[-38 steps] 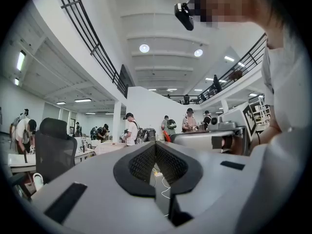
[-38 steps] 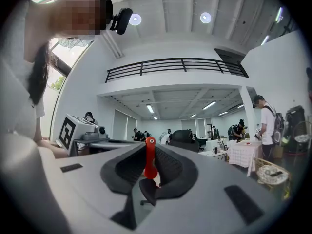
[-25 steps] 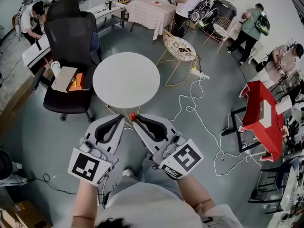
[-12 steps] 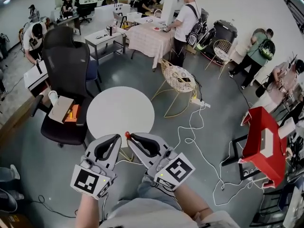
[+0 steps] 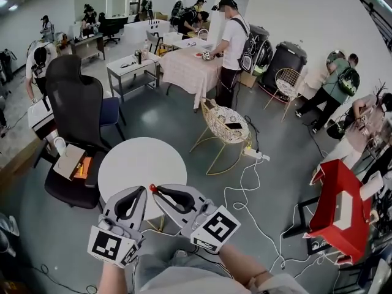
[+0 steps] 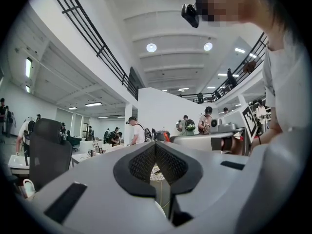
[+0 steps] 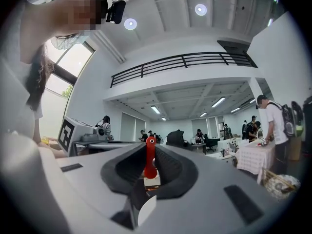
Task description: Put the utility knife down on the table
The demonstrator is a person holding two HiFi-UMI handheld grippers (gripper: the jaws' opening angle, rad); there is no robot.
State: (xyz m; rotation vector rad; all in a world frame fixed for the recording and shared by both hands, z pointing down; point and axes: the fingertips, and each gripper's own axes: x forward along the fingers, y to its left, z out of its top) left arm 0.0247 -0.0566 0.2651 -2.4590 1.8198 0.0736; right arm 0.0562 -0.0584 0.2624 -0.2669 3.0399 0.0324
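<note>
utility knife point(image 7: 150, 156): red, upright, clamped between the right gripper point(image 5: 157, 191) fingers, tip poking past them | left gripper point(image 5: 138, 192): fingers together on nothing, just beside | table point(image 5: 142, 164): white, round, beyond both sets of fingers

A grey floor point(image 5: 288, 149) carries a black office chair point(image 5: 76, 97) at 9 o'clock and a red table point(image 5: 331, 182) at 4 o'clock.

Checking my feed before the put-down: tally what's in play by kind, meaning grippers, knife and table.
grippers: 2 (left gripper, right gripper)
utility knife: 1
round white table: 1
total: 4
</note>
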